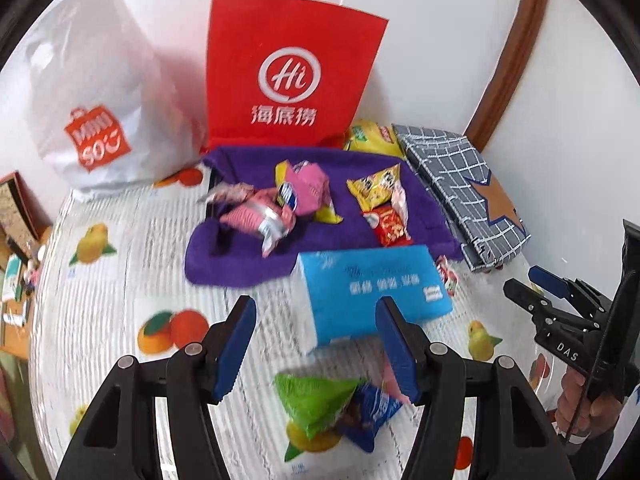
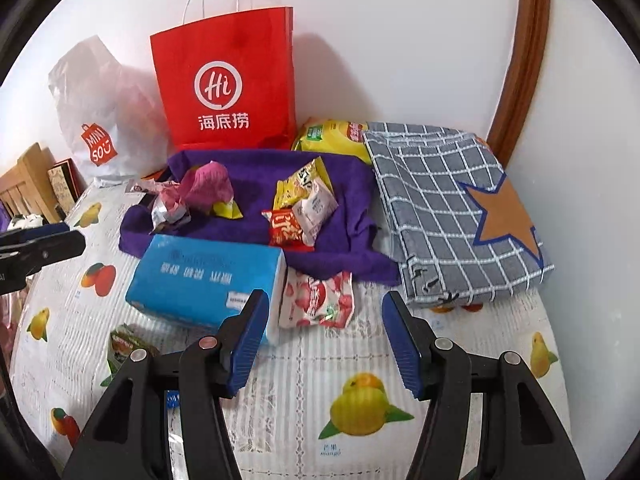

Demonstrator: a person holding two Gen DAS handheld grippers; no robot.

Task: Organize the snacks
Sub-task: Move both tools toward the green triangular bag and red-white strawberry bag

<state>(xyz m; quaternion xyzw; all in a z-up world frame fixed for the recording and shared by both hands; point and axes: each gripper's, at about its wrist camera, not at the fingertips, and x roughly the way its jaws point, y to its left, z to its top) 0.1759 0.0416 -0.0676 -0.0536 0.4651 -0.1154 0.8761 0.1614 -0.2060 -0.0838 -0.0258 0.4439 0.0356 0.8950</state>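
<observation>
Several snack packets lie on a purple cloth (image 1: 240,264) (image 2: 352,208): pink ones (image 1: 308,192) (image 2: 208,188) at its left, yellow and red ones (image 1: 376,196) (image 2: 296,216) at its right. My left gripper (image 1: 318,350) is open and empty above a green packet (image 1: 316,404) and a blue packet (image 1: 372,412) on the table. My right gripper (image 2: 324,342) is open and empty just in front of a red-and-white candy packet (image 2: 320,300). A blue tissue pack (image 1: 368,292) (image 2: 204,276) lies in front of the cloth.
A red paper bag (image 1: 288,72) (image 2: 228,84) and a white Miniso bag (image 1: 100,92) (image 2: 100,120) stand at the back wall. A folded grey checked cloth (image 1: 460,192) (image 2: 452,204) lies right, a yellow chip bag (image 1: 368,136) (image 2: 332,138) behind it. Fruit-print tablecloth (image 2: 360,420) covers the table.
</observation>
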